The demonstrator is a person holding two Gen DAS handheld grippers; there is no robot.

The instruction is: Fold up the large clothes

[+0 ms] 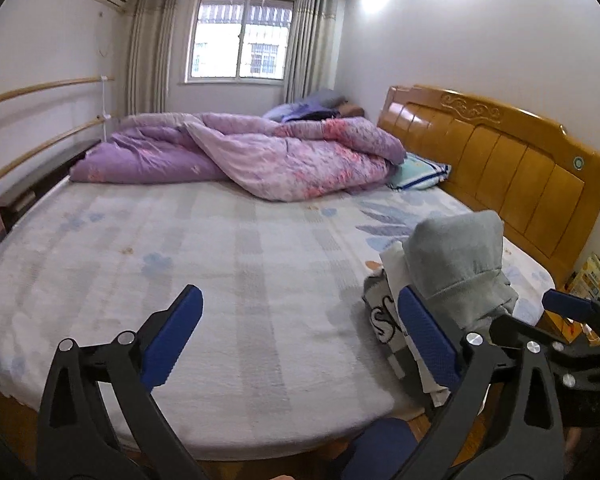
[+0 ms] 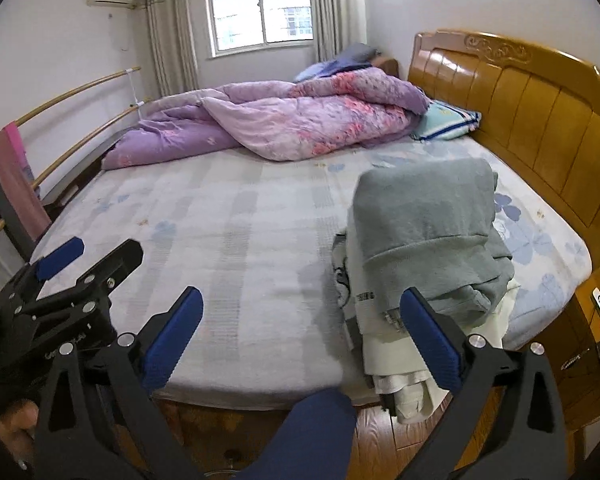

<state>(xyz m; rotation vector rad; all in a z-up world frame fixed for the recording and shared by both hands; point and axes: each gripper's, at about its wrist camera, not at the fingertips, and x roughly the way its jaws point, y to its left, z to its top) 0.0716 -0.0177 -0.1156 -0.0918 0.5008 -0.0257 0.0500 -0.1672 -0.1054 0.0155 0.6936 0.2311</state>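
Note:
A folded grey sweatshirt [image 1: 456, 256] lies on top of a stack of folded clothes [image 1: 384, 312] at the bed's near right corner; it also shows in the right wrist view [image 2: 428, 232] over white and patterned garments [image 2: 384, 344]. My left gripper [image 1: 300, 336] is open and empty above the bed's near edge, left of the stack. My right gripper [image 2: 300, 336] is open and empty, its right finger [image 2: 432, 340] in front of the stack. The right gripper also shows at the right edge of the left wrist view [image 1: 572, 308], and the left gripper at the left of the right wrist view [image 2: 72, 260].
The bed [image 1: 180, 264] has a pale patterned sheet. A crumpled purple quilt [image 1: 252, 152] and a pillow [image 1: 420, 172] lie at the far side. A wooden headboard [image 1: 500, 156] runs along the right. A rail [image 1: 40, 120] stands left. A nightstand [image 2: 588, 320] sits at right.

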